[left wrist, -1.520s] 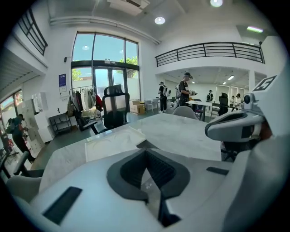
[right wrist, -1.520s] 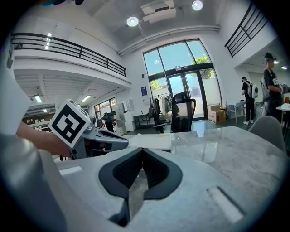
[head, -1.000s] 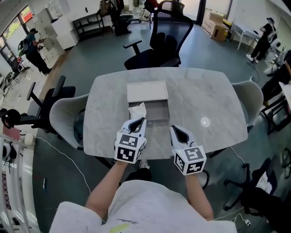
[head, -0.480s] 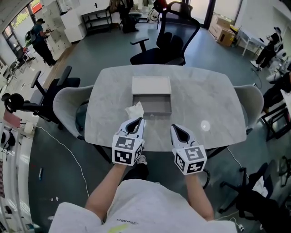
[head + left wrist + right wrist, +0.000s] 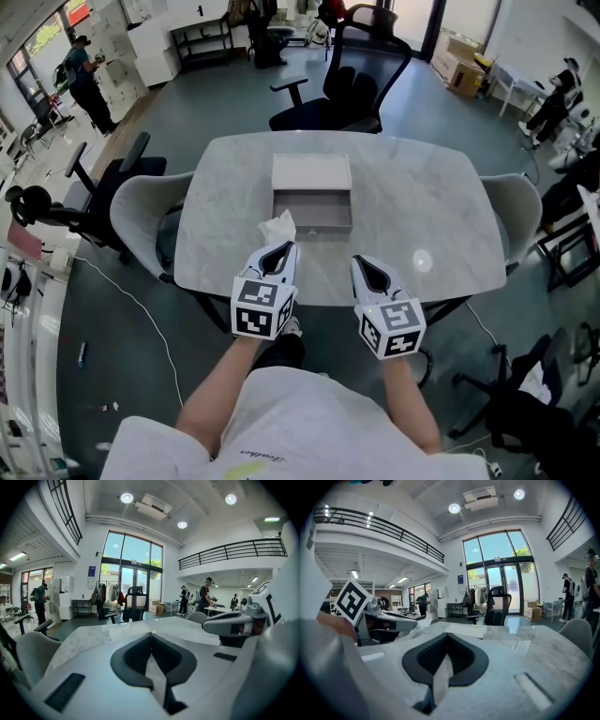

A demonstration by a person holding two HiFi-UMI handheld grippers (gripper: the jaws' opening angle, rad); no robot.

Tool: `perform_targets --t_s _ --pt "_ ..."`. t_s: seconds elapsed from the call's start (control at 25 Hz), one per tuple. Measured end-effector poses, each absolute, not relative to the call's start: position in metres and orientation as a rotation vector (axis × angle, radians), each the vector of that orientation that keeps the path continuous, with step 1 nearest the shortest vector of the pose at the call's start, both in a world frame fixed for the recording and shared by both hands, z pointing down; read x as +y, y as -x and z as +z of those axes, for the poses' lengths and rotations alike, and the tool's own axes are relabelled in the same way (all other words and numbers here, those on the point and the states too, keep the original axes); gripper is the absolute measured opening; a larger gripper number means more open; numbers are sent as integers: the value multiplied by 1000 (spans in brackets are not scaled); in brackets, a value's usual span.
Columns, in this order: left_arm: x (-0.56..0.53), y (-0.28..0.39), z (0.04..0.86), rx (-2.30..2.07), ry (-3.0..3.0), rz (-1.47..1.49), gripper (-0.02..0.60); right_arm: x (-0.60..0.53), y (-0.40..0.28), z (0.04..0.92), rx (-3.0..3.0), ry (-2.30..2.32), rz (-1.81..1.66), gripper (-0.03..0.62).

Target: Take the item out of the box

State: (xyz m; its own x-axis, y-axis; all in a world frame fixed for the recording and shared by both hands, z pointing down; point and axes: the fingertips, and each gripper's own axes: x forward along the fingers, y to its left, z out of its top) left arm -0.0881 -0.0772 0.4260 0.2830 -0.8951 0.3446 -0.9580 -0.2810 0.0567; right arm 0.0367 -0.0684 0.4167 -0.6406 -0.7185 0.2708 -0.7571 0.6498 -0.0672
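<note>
On the grey marble table (image 5: pixel 412 202) lies a flat grey box: its lid part (image 5: pixel 311 173) sits farther away and its drawer (image 5: pixel 314 214) is pulled open toward me, with nothing visible inside. A crumpled white tissue (image 5: pixel 278 228) sits at the drawer's front left corner, just beyond the tip of my left gripper (image 5: pixel 284 247). That gripper is shut, and the left gripper view (image 5: pixel 151 634) shows nothing between its jaws. My right gripper (image 5: pixel 361 262) is also shut and empty (image 5: pixel 446 635), beside the left one near the table's front edge.
A black office chair (image 5: pixel 330 98) stands at the table's far side. Grey shell chairs stand at its left (image 5: pixel 141 225) and right (image 5: pixel 517 202). A cable (image 5: pixel 141 323) runs over the floor at the left. People stand far off by desks.
The head view has shifted a little, so the box sits slightly higher in the picture. Both grippers stay shut in the same places.
</note>
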Motion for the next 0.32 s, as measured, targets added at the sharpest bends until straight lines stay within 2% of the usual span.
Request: perform_targets --t_s 0.32 --pt "-76 84 426 -1699 -2308 367 11 -66 -37 415 -2654 -1200 252 3"
